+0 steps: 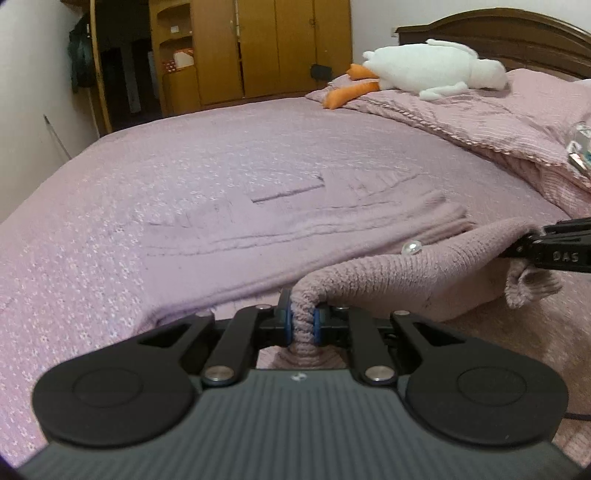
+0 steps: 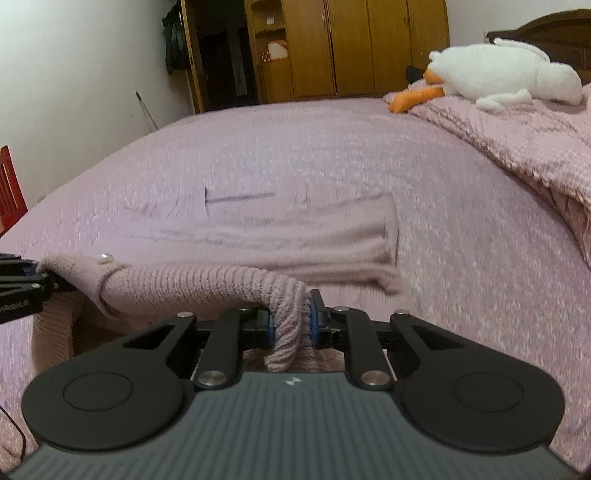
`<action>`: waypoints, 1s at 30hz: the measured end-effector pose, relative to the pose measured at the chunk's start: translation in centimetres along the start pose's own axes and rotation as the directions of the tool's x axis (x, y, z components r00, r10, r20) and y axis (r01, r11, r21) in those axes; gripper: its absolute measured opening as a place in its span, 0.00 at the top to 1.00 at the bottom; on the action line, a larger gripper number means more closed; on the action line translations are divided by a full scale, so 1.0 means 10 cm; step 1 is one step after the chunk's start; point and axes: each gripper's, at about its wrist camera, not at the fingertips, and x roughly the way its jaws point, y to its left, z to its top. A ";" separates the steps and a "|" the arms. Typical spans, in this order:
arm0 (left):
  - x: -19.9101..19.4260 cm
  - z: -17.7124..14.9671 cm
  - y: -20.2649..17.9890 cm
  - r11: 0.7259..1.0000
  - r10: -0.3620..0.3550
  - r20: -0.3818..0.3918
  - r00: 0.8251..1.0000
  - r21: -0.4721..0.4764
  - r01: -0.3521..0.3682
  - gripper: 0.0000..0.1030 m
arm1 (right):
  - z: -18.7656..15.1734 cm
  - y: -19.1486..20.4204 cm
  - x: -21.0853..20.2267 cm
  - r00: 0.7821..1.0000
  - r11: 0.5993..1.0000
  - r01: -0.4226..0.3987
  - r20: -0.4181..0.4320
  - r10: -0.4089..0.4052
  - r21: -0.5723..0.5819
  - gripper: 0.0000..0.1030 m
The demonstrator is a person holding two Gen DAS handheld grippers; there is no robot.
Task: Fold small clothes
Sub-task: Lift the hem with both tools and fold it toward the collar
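A small pink knit cardigan (image 1: 417,273) with a pearl button (image 1: 411,247) lies on the pink bedspread, its far part flat (image 2: 295,236). My left gripper (image 1: 303,320) is shut on one bunched edge of the knit. My right gripper (image 2: 291,325) is shut on another bunched edge. The stretch of knit (image 2: 192,284) between the two grippers hangs lifted off the bed. Each gripper shows at the edge of the other's view: the right one in the left wrist view (image 1: 554,247), the left one in the right wrist view (image 2: 22,288).
The pink bedspread (image 1: 184,177) covers a wide bed. A white plush duck (image 1: 432,68) lies on a pink pillow (image 1: 480,118) at the far right by the dark headboard (image 1: 517,33). A wooden wardrobe (image 2: 369,48) stands behind. A red chair (image 2: 9,188) is at the left.
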 end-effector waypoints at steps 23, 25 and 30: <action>1.11 0.76 0.38 0.999 0.045 0.024 0.999 -0.019 -0.044 0.87 | 0.74 -0.02 1.47 0.993 0.992 0.108 -0.036 -0.111 -0.067 0.82; 1.33 0.69 0.42 0.997 0.069 -0.022 0.997 -0.031 -0.069 0.87 | 0.68 -0.04 1.70 0.988 0.991 0.119 -0.087 -0.124 -0.062 0.81; 1.77 0.53 0.45 0.995 0.075 -0.105 0.992 -0.061 -0.082 0.84 | 0.55 -0.02 1.93 0.988 0.989 0.113 -0.092 -0.122 -0.097 0.66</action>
